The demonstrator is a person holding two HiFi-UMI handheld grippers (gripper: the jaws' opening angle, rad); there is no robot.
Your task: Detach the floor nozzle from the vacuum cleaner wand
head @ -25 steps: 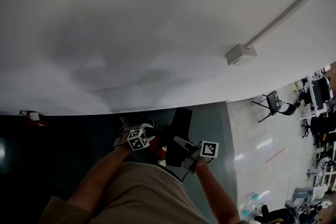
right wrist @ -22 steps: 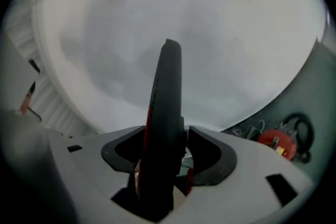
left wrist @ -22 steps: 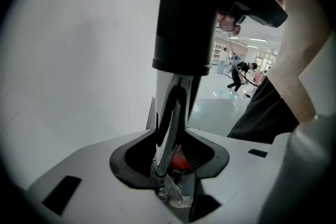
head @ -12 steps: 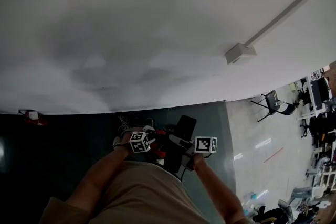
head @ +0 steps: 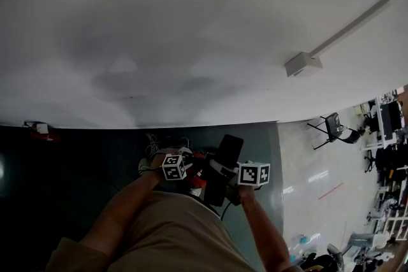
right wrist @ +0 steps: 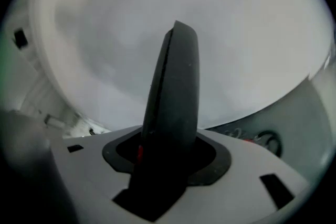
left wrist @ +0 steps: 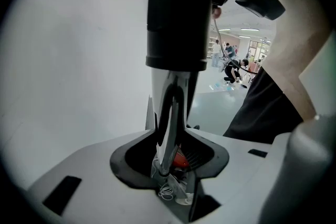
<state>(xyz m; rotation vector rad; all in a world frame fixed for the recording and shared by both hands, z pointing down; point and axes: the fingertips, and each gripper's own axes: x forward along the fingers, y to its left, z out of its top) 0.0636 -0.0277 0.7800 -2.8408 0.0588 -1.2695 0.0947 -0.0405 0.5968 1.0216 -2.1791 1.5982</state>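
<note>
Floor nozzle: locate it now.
Low centre of the head view: the black floor nozzle stands between the left tool, which holds the wand, and the right tool, whose jaws, having just closed further, grip it.

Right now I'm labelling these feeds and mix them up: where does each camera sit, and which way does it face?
Head view: on the person's head, facing steeply down, white wall ahead; both forearms, left gripper, right gripper show.
Left gripper view: on the left gripper, looking along jaws shut on the wand; the right forearm shows.
Right gripper view: on the right gripper, along jaws that just closed further on the floor nozzle; no body shows.
Shared: head and right gripper views both show the floor nozzle.
</note>
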